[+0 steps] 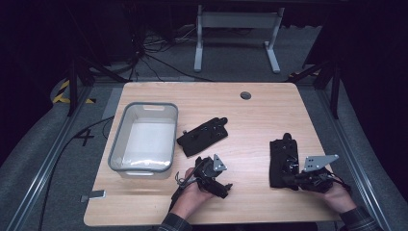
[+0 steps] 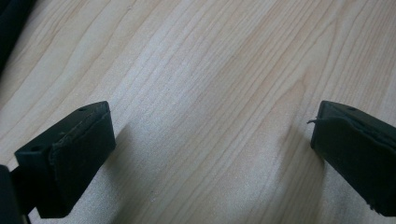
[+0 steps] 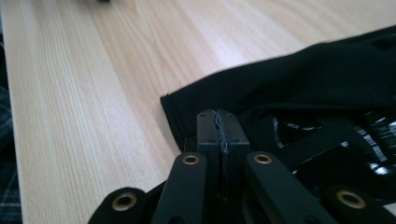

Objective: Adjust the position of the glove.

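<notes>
Right gripper [image 3: 219, 122]: jaws pressed together, pads meeting at the near edge of a black pouch [image 3: 299, 93]; whether a fold of fabric is pinched between them cannot be told, since the pads look closed on each other just at the hem. In the high view this right-hand pouch [image 1: 281, 161] lies with its long axis running away from the person, and the right gripper [image 1: 293, 179] sits at its near end. Left gripper [image 2: 212, 140]: jaws wide apart, empty, bare wood between them. In the high view the left gripper [image 1: 226, 187] rests low near the front edge of the table [image 1: 269, 106]; a second black pouch [image 1: 203, 136] lies beyond it, long axis diagonal, between the gripper and the grey bin [image 1: 144, 108]. Judgement: left hand is nearer this second pouch and the bin. No brand, label or writing is legible on anything.
</notes>
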Available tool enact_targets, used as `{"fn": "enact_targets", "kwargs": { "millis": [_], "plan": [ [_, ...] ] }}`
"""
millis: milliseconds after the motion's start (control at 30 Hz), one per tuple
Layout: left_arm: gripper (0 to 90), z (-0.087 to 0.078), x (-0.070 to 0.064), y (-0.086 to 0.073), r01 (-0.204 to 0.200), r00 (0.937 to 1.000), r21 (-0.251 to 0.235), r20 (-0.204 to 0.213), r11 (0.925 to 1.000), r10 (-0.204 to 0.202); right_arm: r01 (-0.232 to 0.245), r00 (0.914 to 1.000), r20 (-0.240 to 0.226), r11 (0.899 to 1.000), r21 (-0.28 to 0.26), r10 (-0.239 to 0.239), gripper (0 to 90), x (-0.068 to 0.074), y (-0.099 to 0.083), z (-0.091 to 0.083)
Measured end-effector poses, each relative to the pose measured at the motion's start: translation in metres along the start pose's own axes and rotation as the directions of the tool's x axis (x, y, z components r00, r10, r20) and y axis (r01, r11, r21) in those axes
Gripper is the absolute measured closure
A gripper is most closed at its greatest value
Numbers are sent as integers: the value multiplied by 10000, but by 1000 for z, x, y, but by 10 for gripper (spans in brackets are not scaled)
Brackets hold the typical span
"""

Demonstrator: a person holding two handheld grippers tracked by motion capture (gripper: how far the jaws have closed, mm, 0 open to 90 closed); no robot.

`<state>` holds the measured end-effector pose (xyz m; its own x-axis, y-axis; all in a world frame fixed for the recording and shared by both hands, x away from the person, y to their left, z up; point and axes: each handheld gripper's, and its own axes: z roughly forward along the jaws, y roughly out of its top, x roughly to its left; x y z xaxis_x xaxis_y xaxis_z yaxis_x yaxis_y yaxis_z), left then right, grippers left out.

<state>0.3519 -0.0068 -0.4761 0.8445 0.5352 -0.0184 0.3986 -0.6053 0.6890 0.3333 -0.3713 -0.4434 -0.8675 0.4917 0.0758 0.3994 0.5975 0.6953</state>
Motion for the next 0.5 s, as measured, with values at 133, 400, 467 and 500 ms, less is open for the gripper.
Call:
{"fn": "enact_targets", "kwargs": {
  "millis": [133, 400, 467, 500],
  "plan": [
    [0, 0, 0, 0, -7, 10000, -4, 5, 10000, 7, -135, 9996, 243, 9995, -286, 142, 897, -10, 4, -6],
    [0, 0, 0, 0, -6, 10000, -5, 7, 10000, 6, -493, 9936, 984, 9965, -678, 558, 898, -43, 20, -8],
    [0, 0, 0, 0, -6, 10000, -4, 6, 10000, 6, -626, 9904, 1188, 9959, -654, 701, 898, -53, 22, -7],
    [0, 0, 0, 0, -9, 10000, -4, 8, 10000, 9, -712, 9885, 1287, 9952, -666, 793, 898, -58, 23, -6]
  ]
}}
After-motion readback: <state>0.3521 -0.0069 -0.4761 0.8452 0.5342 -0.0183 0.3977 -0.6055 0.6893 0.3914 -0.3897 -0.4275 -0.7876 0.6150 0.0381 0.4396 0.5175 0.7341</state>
